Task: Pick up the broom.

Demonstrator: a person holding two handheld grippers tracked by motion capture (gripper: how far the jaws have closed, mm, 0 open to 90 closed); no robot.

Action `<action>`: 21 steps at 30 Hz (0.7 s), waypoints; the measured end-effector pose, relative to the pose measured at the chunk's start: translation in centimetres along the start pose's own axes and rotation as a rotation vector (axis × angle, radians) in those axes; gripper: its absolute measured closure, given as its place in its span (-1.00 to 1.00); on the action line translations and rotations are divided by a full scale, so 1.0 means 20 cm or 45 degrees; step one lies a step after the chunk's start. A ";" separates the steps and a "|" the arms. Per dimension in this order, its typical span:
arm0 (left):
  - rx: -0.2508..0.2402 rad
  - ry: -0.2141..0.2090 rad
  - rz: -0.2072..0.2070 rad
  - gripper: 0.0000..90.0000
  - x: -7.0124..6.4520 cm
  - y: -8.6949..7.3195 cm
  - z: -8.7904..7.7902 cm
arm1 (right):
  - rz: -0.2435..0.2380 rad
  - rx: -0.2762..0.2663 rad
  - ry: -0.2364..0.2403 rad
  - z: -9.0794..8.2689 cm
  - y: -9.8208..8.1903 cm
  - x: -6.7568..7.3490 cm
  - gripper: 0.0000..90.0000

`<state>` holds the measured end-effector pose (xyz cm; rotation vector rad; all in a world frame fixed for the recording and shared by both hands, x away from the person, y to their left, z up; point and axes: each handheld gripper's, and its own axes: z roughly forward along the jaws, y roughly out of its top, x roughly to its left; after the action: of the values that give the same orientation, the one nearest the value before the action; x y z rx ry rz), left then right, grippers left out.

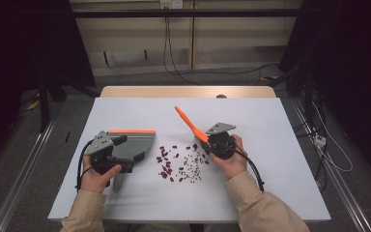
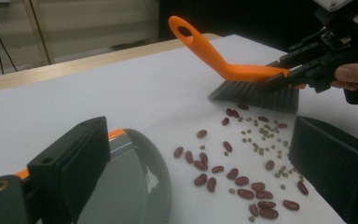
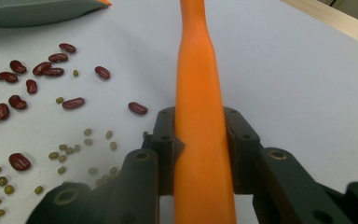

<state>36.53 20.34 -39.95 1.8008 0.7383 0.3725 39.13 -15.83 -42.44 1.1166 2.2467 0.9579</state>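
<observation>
An orange-handled brush [image 1: 190,123] with dark bristles [image 2: 256,95] is tilted over the white table; my right gripper [image 1: 206,140] is shut on its handle [image 3: 199,93]. Red kidney beans and small green beans [image 1: 178,164] lie scattered left of the bristles [image 2: 242,158]. A grey dustpan [image 1: 135,142] with an orange lip lies flat at the left, its handle toward the person. My left gripper [image 1: 129,148] sits over it, jaws wide apart [image 2: 200,158]; the left jaw rests by the pan [image 2: 130,186], and only table and beans lie between the jaws.
The white table top [image 1: 270,125] has a wooden far edge [image 1: 188,92]. Cables trail on the floor behind and to the right [image 1: 328,154]. The person's sleeves come in at the near edge [image 1: 265,208].
</observation>
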 end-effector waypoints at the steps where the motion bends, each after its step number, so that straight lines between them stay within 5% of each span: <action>1: 0.003 0.001 0.004 -0.88 0.00 0.00 0.00 | -0.016 0.003 -0.005 0.00 0.00 0.01 0.56; 21: 0.015 -0.007 0.014 -0.88 -0.01 -0.01 -0.01 | -0.119 0.011 0.047 -0.01 0.01 0.14 0.56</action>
<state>36.22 20.35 -40.05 1.8171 0.7284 0.3712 37.41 -13.55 -42.38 0.9956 2.3130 0.9392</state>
